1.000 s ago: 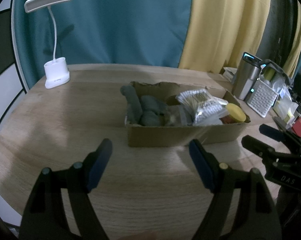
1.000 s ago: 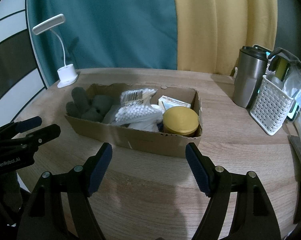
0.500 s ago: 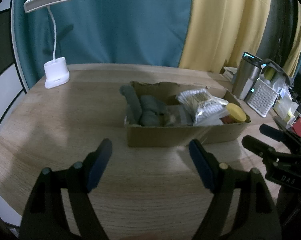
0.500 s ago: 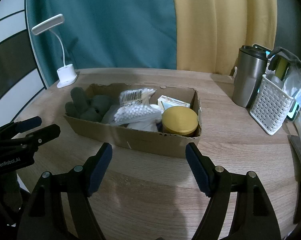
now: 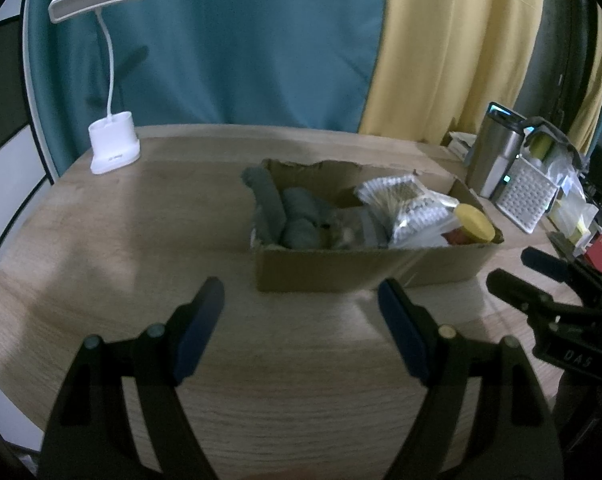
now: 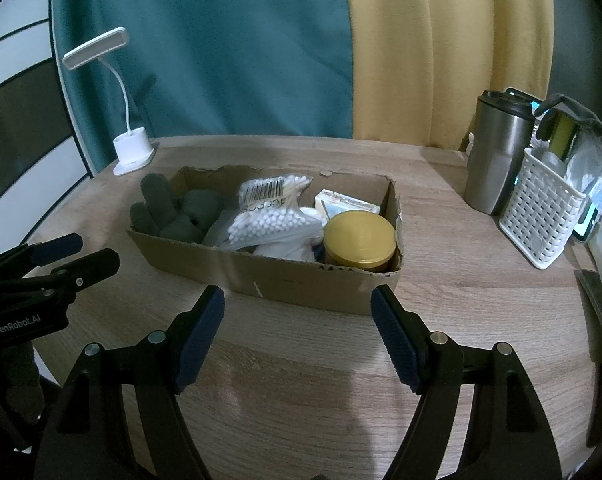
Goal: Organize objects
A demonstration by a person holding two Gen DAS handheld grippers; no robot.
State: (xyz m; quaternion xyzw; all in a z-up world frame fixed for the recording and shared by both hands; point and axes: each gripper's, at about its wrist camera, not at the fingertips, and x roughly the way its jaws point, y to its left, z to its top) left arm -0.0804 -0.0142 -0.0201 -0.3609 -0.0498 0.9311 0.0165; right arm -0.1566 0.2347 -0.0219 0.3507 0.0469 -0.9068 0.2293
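Both the left claw (image 5: 301, 308) and the right claw (image 6: 297, 316) are held wide and empty before the cardboard box (image 6: 301, 280). Gloves (image 6: 169, 212), cotton swabs (image 6: 269, 220) and a gold-lidded jar (image 6: 359, 240) lie inside it; whether sorting is starting or finished cannot be told.

A shallow cardboard box (image 6: 301, 280) sat on the table, holding grey gloves (image 6: 169, 208) at its left end, bagged cotton swabs (image 6: 269, 220) mid-box, and a gold-lidded jar (image 6: 359, 236) right.

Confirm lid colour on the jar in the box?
Gold-yellow lid; clearest in the right wrist view.
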